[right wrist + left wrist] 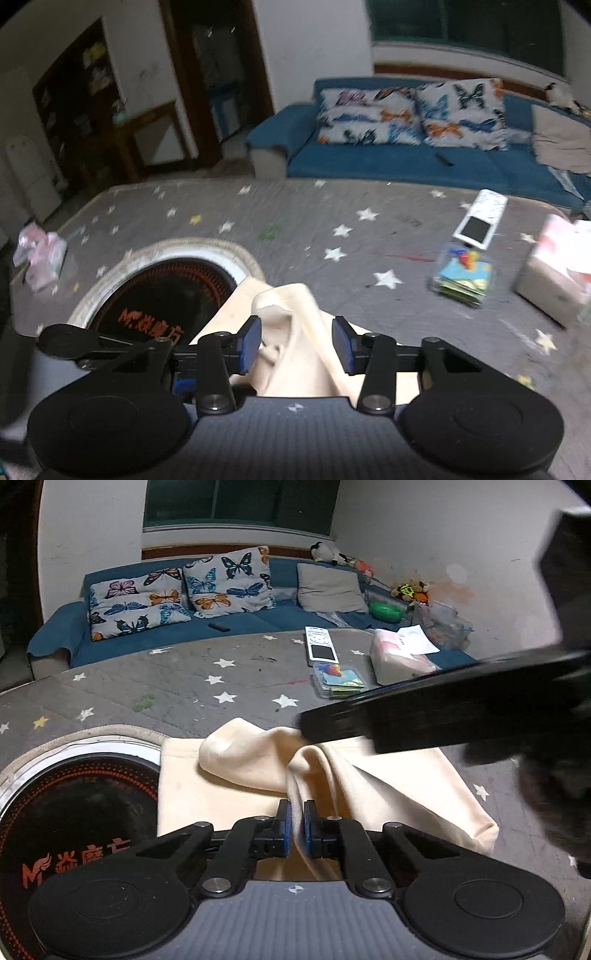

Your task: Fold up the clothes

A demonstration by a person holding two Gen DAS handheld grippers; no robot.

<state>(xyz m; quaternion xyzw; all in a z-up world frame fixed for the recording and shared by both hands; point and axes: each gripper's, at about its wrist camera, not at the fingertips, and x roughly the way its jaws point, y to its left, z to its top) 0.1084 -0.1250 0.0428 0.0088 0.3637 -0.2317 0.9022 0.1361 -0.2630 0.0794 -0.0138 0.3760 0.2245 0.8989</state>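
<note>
A cream garment [391, 775] lies partly folded on the grey star-patterned table cover [177, 686]. My left gripper [297, 814] is shut on a raised fold of the garment and holds it up off the table. The right gripper shows in the left wrist view as a dark blurred bar [443, 716] reaching over the cloth from the right. In the right wrist view my right gripper [297, 341] is open, its blue pads [251, 341] on either side of a cream fold [291, 332], not pinching it.
A round black induction hob [70, 812] is set in the table left of the garment. A white remote [320, 644], a clear box of coloured cards [338, 679] and a tissue pack [399, 657] lie further back. A blue sofa [236, 624] with butterfly cushions stands behind.
</note>
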